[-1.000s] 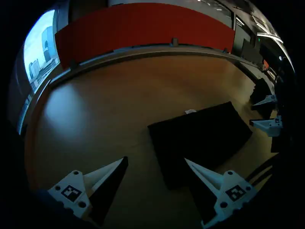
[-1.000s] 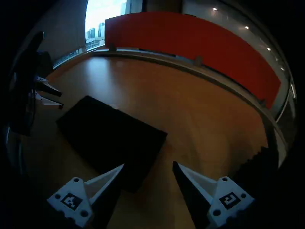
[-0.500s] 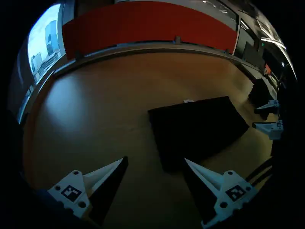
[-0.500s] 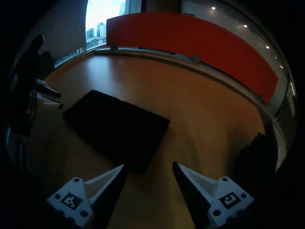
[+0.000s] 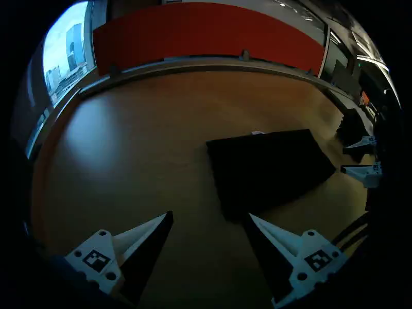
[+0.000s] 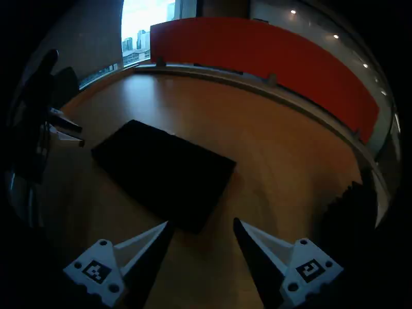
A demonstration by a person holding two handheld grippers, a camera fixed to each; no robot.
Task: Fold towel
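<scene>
Left gripper [image 5: 208, 213] and right gripper [image 6: 202, 221] have backed off the one dark towel [image 5: 268, 165], fingers wide.

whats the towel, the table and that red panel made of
Towel: soft matte black cloth by the look, no shine; weave too dark to see. Table: wood or wood-look laminate, smooth semi-gloss, pale light reflects off it. Red panel: even matte red, perhaps fabric or paint; cannot tell.
</scene>
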